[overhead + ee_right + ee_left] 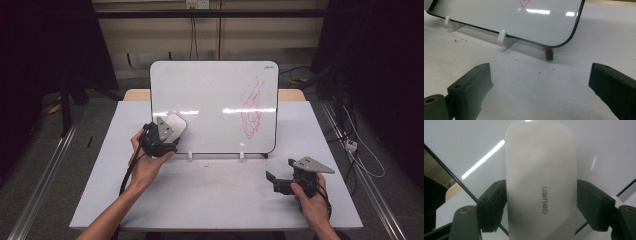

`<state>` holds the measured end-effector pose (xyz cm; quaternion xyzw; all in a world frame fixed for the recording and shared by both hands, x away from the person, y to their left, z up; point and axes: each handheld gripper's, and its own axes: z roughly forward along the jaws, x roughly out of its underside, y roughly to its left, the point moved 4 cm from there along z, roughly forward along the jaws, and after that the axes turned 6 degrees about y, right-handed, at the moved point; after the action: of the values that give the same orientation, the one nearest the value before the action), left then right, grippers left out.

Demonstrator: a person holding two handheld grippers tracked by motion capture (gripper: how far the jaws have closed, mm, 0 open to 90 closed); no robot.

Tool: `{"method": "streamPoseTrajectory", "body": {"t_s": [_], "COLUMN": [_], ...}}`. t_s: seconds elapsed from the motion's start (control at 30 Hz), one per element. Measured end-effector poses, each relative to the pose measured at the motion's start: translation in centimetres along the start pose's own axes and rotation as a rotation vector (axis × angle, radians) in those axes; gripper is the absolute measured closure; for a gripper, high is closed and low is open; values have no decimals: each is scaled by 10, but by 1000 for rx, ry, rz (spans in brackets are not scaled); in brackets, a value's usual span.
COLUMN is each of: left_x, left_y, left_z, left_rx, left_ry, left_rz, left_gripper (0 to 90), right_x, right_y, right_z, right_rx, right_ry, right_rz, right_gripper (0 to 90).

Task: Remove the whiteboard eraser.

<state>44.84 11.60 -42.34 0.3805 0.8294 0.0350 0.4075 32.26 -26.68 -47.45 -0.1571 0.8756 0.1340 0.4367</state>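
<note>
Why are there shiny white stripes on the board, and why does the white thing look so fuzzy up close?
High view: ceiling lights glare as streaks on the glossy whiteboard. Left gripper view: another glare streak crosses the board, and the eraser sits too near the camera, so it blurs. Right gripper view: sharper, with smaller glare patches.

the high view is evenly lit from overhead on the pale table [215, 200], while the room at both sides is lost in near-black shadow. a horizontal band of glare is reflected across the whiteboard [215, 90]. the picture is soft and low in detail. in the left gripper view, the white eraser [541, 182] is seen close up, hazy and slightly out of focus, with a bright diagonal streak of reflected light on the board behind it. in the right gripper view, soft shadow is cast under the board's lower edge, and the near jaws are blurred.
</note>
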Motion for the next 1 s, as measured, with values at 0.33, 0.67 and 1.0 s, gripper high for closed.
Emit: {"method": "streamPoseTrajectory", "body": {"t_s": [0.33, 0.67, 1.0], "left_x": [4, 4, 7], "left_y": [-2, 2, 5], "left_z": [3, 3, 1], "left_rx": [-14, 24, 70], "left_ry": [18, 13, 5], "left_rz": [-22, -57, -80], "left_gripper": [302, 305, 305], "right_x": [1, 0, 0], "right_y": [0, 0, -1], "right_z": [-1, -2, -2], "right_rx": [3, 9, 14], "right_ry": [1, 0, 1], "right_rz": [-4, -6, 3], "right_gripper": [42, 42, 42]}}
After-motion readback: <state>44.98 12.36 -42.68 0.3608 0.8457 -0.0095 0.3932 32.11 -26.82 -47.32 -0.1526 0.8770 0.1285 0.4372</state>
